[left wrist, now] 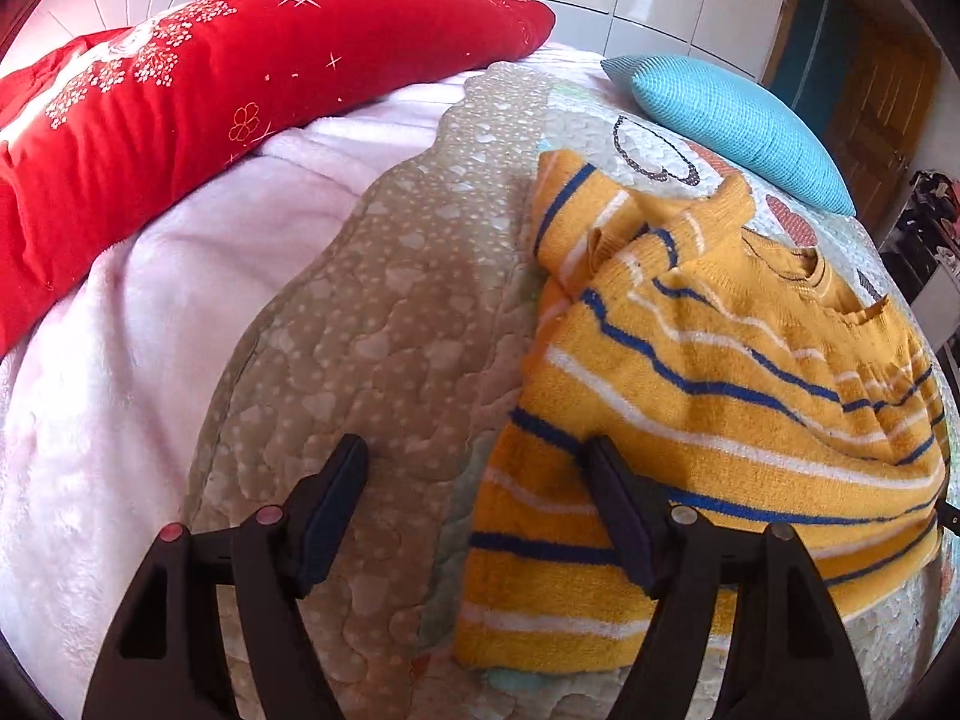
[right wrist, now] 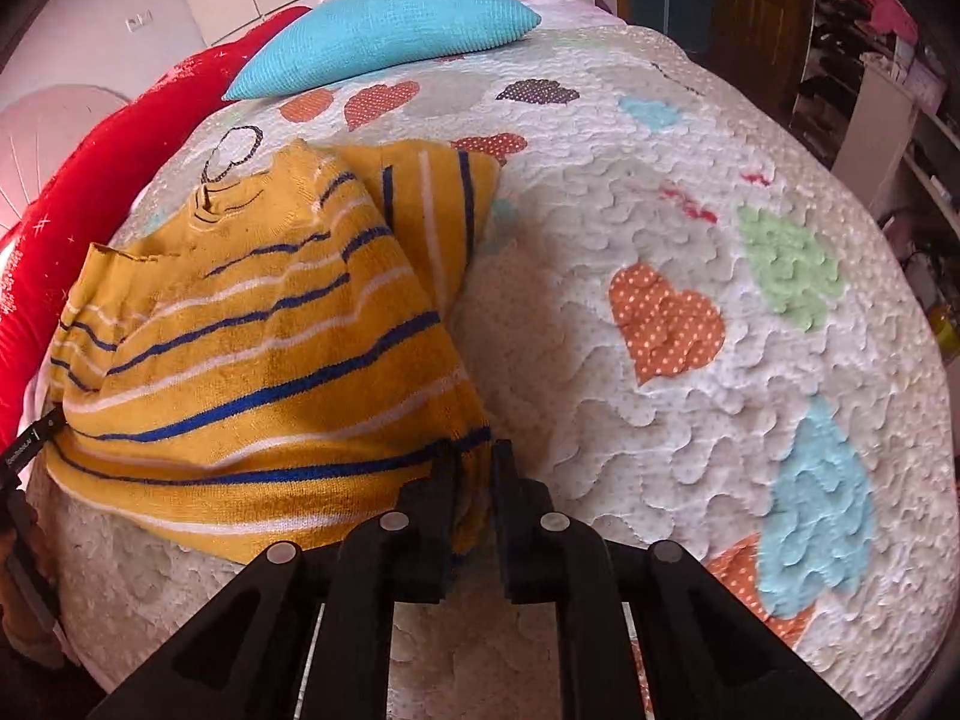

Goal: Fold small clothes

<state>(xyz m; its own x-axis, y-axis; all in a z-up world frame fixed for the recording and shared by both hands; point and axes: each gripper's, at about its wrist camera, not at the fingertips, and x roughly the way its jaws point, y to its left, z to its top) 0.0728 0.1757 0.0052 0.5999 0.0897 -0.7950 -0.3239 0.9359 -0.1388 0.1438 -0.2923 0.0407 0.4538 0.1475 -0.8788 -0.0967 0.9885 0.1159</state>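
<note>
1. Bed quilt (right wrist: 690, 240) with coloured hearts covers most of both views; a tan border strip of it (left wrist: 384, 324) runs beside a pale pink blanket (left wrist: 120, 360).
2. Red duvet (left wrist: 180, 96) is bunched along the far side of the blanket; also seen at the left edge of the right wrist view (right wrist: 78, 210).
3. Sweater (right wrist: 240, 330), yellow with blue and white stripes, lies on the quilt, partly folded, sleeves tucked over the body, collar toward the pillow. In the left wrist view it (left wrist: 720, 372) fills the right half.
4. Blue pillow (left wrist: 738, 126) sits on the quilt past the sweater collar, not touching it (right wrist: 390, 36).
5. Left gripper (left wrist: 474, 480): jaws spread wide, holding nothing; one finger over the tan border, the other over the sweater hem edge.
6. Right gripper (right wrist: 474, 468): jaws narrow, pinching the sweater's lower corner, folds of knit bunched between the pads.
7. Shelves with clutter (right wrist: 870, 60) at the room's far right, blurry.
</note>
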